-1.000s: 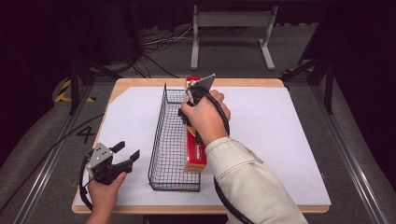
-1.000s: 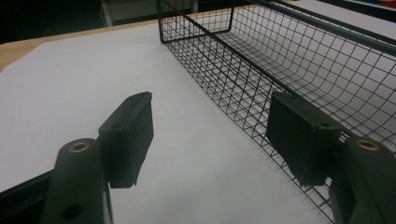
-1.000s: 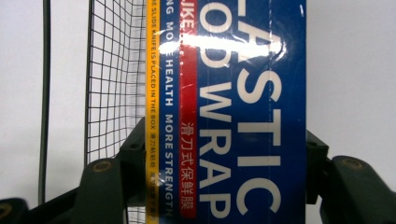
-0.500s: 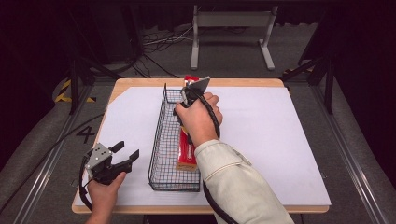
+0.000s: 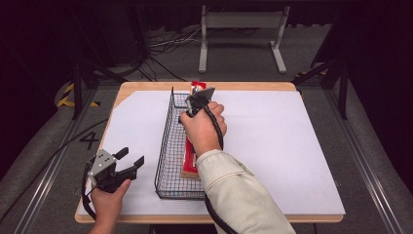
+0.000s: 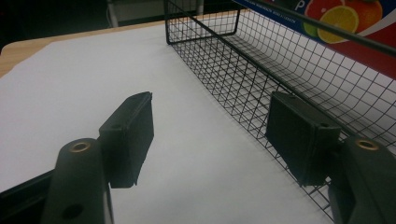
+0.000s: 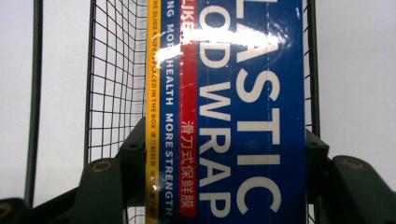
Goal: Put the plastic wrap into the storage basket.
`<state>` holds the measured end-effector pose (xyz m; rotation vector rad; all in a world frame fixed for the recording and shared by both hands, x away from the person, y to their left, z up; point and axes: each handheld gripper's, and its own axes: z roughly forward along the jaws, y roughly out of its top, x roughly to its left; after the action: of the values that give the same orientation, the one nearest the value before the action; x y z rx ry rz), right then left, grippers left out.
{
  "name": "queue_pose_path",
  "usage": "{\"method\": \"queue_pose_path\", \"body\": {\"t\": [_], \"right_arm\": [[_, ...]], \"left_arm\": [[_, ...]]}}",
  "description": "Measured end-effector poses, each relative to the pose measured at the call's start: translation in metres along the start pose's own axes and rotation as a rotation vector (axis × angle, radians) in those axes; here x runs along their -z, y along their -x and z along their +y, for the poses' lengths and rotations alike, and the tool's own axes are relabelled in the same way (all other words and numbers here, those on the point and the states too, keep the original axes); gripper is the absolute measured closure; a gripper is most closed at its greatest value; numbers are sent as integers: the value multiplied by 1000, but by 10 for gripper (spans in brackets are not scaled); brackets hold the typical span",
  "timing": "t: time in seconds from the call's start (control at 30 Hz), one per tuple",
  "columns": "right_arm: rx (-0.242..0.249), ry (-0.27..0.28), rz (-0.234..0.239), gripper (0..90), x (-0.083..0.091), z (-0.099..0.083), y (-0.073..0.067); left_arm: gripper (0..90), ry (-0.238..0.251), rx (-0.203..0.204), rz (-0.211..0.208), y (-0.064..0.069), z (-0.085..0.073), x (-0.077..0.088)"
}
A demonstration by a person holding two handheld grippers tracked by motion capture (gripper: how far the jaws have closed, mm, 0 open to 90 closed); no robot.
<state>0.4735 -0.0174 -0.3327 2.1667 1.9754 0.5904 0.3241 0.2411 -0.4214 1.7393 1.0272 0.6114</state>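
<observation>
A long plastic wrap box (image 5: 190, 158), blue and red with a yellow edge, lies lengthwise in the right half of a black wire basket (image 5: 165, 146). Its far end pokes past the basket's far rim. My right gripper (image 5: 197, 97) is shut on the box near that far end. In the right gripper view the box (image 7: 233, 116) sits between both jaws of the right gripper (image 7: 224, 158), above the basket's mesh (image 7: 116, 70). My left gripper (image 5: 130, 156) stands open and empty at the table's front left. In its own view the left gripper (image 6: 210, 135) faces the basket wall (image 6: 280, 65) and the box (image 6: 355, 23).
A white sheet (image 5: 272, 146) covers most of the wooden table (image 5: 146, 87). To the right of the basket the sheet is bare. Beyond the table's far edge stand a metal frame (image 5: 241, 29) and cables on a dark floor.
My right hand has shifted the box to the left, from over the basket's right rim to inside the basket. The left gripper has stayed in place.
</observation>
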Motion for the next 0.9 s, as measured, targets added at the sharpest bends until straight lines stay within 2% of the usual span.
{"method": "queue_pose_path", "body": {"t": [0.33,0.63,0.9], "right_arm": [[11,6,0,400,0,-8,-5],[14,-25,-13,400,-13,-15,-5],[13,-28,-20,399,-20,-15,-6]], "left_arm": [[328,-10,0,1,1,0,-1],[328,-7,-1,4,1,0,-1],[328,-7,2,4,0,0,-1]]}}
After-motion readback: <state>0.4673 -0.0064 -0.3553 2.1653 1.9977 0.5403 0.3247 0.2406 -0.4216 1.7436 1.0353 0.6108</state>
